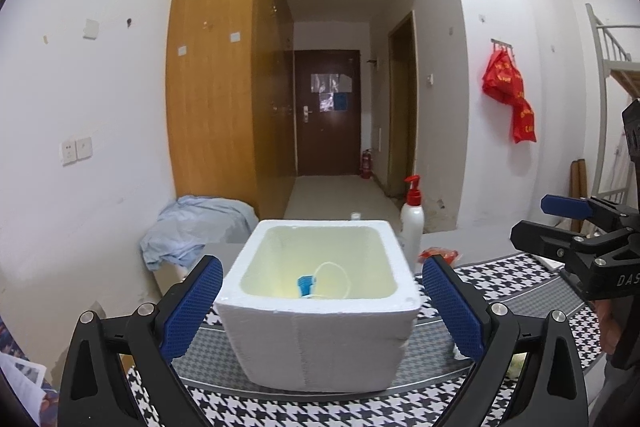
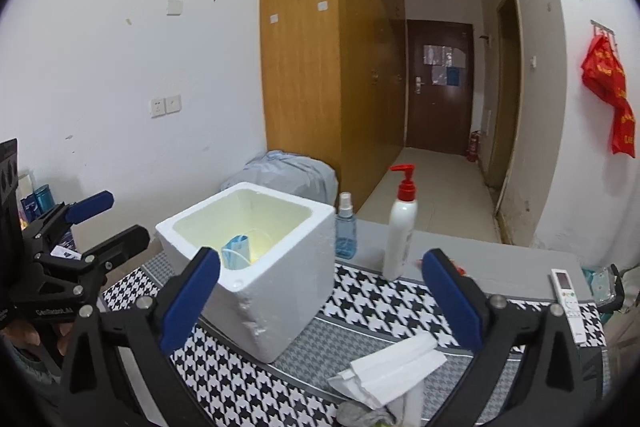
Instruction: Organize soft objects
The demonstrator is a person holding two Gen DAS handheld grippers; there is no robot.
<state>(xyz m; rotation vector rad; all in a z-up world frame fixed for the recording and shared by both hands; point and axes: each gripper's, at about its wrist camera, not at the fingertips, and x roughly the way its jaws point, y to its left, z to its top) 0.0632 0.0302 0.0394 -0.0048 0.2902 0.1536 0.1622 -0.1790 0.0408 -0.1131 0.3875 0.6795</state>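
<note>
Both jaws stand wide, empty: left gripper (image 1: 322, 307) fronts the foam box (image 2: 256, 267) (mask (image 2: 236, 253) inside); right gripper (image 2: 320, 301) must next drop onto the near white cloth (image 2: 392, 367).

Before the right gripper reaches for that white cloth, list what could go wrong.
1. The folded white cloth overlaps a grey sock, so both may lift together.
2. The pump bottle and spray bottle stand beside the foam box; a swing toward it could topple them.

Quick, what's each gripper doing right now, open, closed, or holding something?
Left gripper: open, holding nothing; the foam box sits ahead between its fingers, untouched.
Right gripper: open wide, holding nothing.
</note>
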